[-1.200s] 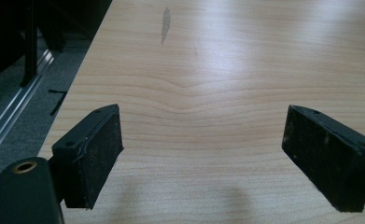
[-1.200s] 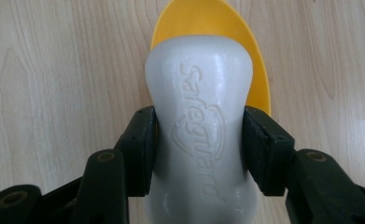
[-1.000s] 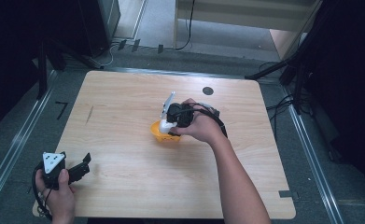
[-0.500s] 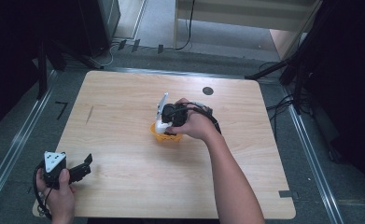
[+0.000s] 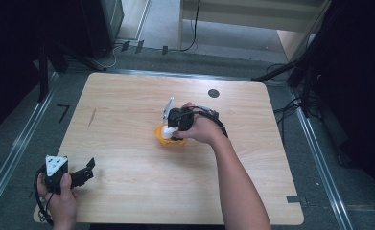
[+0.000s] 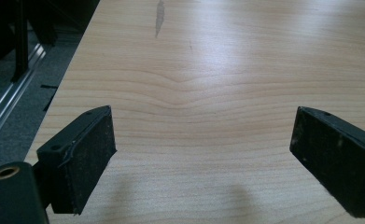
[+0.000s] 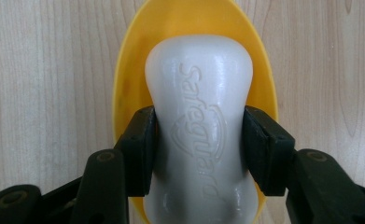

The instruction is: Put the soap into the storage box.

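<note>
At the near left corner of the pale wooden desk (image 5: 127, 120), the left hand-held gripper (image 5: 82, 174) hovers with its matte black jaws spread wide over bare grain. Mid-desk, the right hand-held gripper (image 7: 199, 154) clamps a smooth white soap bar (image 7: 199, 130), waisted and embossed "Safeguard", over a glossy yellow oval dish (image 7: 194, 28). The dish's near end is hidden behind soap and jaws.

Lab-like recording bay, wooden table (image 5: 127, 120), floor rails (image 5: 12, 158), cables (image 5: 192, 28)
</note>
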